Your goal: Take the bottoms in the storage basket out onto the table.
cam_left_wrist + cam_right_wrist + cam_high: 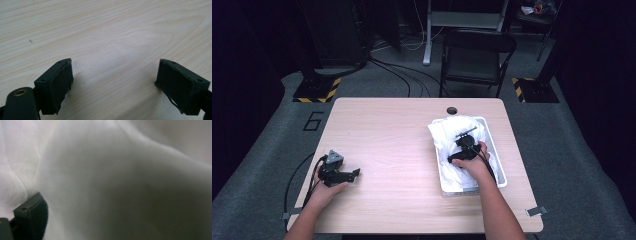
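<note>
While the right gripper (465, 140) is pushed into the white cloth (452, 131) piled in the tray (499, 172) at the table's (402, 150) right side, its jaw gap cannot be told. Left gripper (115, 82) is held wide open, empty, on bare wood.

The high view is lit from above: the counter (402, 150) is bright while the room around it sinks into deep shadow, its corners nearly black. The white cloth (457, 132) glares, its folds washed out. In the left gripper view the wood grain is sharp, with soft shadows beside the tongs (115, 82). The right gripper view is blurred, the cloth (125, 182) too close to focus, darkening toward its lower right
</note>
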Tool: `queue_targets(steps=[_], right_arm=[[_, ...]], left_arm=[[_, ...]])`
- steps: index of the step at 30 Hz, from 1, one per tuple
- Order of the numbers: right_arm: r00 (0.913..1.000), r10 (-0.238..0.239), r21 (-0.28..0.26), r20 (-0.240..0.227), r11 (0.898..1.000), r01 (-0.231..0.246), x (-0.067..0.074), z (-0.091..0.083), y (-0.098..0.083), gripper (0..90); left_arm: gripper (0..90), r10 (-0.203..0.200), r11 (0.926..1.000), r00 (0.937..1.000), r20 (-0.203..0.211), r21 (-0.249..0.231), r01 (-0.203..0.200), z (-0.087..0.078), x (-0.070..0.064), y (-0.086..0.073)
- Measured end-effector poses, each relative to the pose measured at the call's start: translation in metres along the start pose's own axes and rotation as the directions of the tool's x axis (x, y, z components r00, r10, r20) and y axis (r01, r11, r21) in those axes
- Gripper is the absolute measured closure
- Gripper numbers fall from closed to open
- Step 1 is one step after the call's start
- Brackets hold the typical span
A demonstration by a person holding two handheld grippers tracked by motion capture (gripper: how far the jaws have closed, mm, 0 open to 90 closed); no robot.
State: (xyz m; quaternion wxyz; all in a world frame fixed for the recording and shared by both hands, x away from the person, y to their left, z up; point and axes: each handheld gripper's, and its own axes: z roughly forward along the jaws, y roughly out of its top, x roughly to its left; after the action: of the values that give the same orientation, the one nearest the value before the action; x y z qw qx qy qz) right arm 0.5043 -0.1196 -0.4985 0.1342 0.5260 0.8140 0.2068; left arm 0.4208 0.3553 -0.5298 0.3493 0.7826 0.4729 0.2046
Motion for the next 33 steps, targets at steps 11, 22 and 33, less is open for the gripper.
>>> queue_targets(steps=[11,22,33], right_arm=[[0.9999,0.009,0.006,0.012,1.000,-0.009,0.0001,0.0033,-0.0006,0.0],[0.9988,0.040,0.016,0.028,0.999,-0.040,-0.0034,0.0042,-0.0002,0.0],[0.9992,0.038,-0.003,0.010,0.999,-0.038,-0.0038,0.0045,-0.0030,0.3]], left_arm=[[13.4,0.000,1.0000,1.0000,0.000,0.000,0.000,0.0000,0.0000,0.0000],[13.4,0.004,1.0000,1.0000,0.002,-0.002,-0.004,-0.0003,-0.0002,-0.0003],[13.3,0.004,1.0000,1.0000,0.002,-0.002,-0.004,-0.0004,-0.0002,-0.0004]])
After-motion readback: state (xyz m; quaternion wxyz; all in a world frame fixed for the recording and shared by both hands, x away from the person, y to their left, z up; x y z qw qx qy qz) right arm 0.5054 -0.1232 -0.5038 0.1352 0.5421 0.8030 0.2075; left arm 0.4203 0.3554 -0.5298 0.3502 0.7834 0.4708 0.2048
